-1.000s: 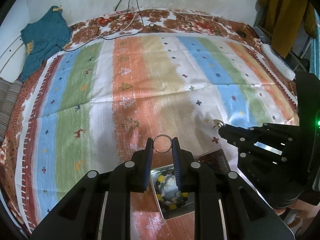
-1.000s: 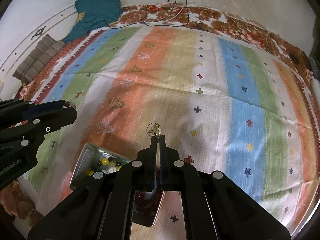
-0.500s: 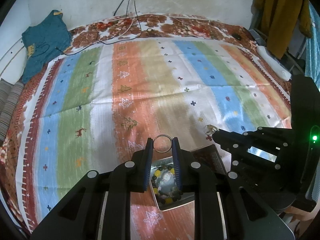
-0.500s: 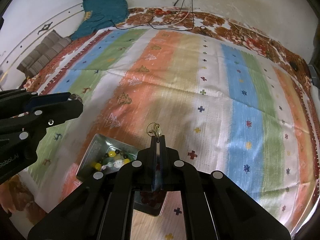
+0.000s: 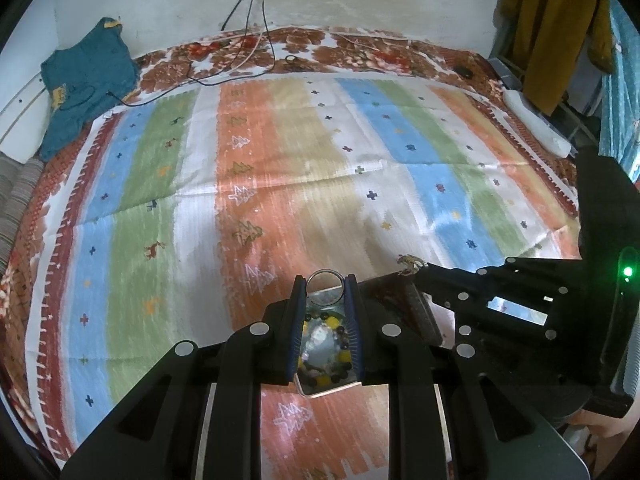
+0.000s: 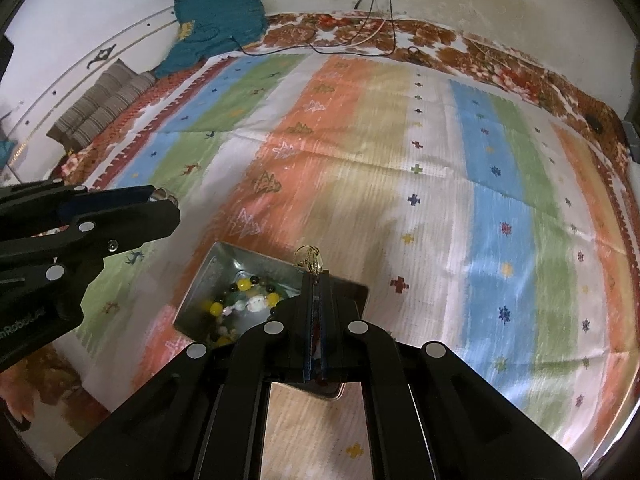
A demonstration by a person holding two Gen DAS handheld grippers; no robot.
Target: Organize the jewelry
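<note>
The left gripper [image 5: 325,280] pinches a silver ring [image 5: 325,285] flat between its blue pads, jaws narrowly parted. Directly below its fingers sits a metal tin [image 6: 224,268] holding a beaded bracelet [image 6: 240,300]. The right gripper [image 6: 316,276], jaws pressed together, grips a small gold earring [image 6: 307,258] at its tips, just beyond the tin's far edge.

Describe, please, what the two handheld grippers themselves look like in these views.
Both the left gripper and right gripper are matte black plastic linkages studded with round silver pivot pins, their jaws lined with blue ribbed pads. The right one carries a green light; the left bears partly readable white lettering.
</note>
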